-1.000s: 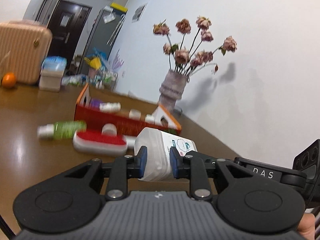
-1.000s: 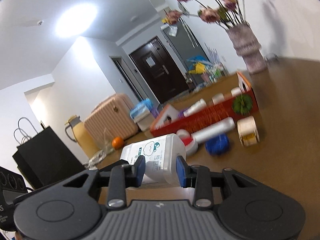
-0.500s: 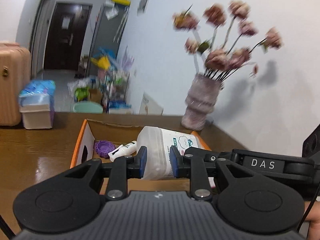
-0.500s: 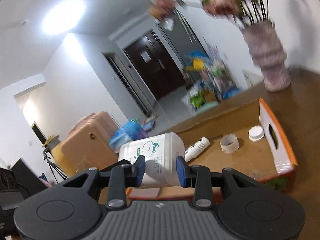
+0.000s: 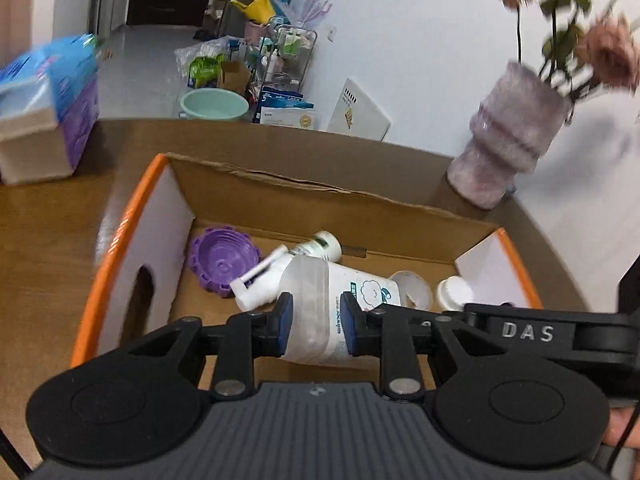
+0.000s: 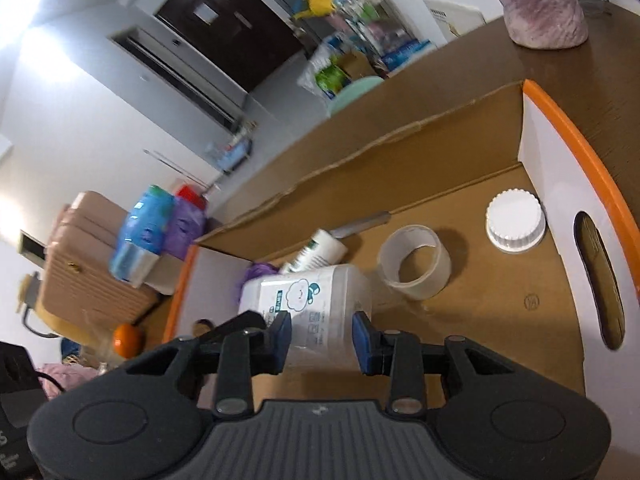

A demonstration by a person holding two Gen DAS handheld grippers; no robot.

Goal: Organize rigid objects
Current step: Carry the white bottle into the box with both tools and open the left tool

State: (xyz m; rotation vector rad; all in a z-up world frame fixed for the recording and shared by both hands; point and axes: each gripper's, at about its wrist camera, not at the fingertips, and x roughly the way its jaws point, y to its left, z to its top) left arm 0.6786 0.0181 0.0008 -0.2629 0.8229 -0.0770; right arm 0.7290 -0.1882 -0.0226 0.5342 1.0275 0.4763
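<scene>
Bottle (image 5: 320, 312) lies level above box (image 5: 132, 216), clamped endwise by left gripper (image 5: 314, 322) and right gripper (image 6: 322, 336) fingers.

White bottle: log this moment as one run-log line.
white bottle | held over cardboard box | left gripper shut on it | right gripper shut on it | not yet released

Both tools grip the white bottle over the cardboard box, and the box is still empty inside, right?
Not empty. The left wrist view shows a purple lid, a small white tube and a tape roll lying in the cardboard box. Both tools, left and right, do grip the white bottle over it.
</scene>
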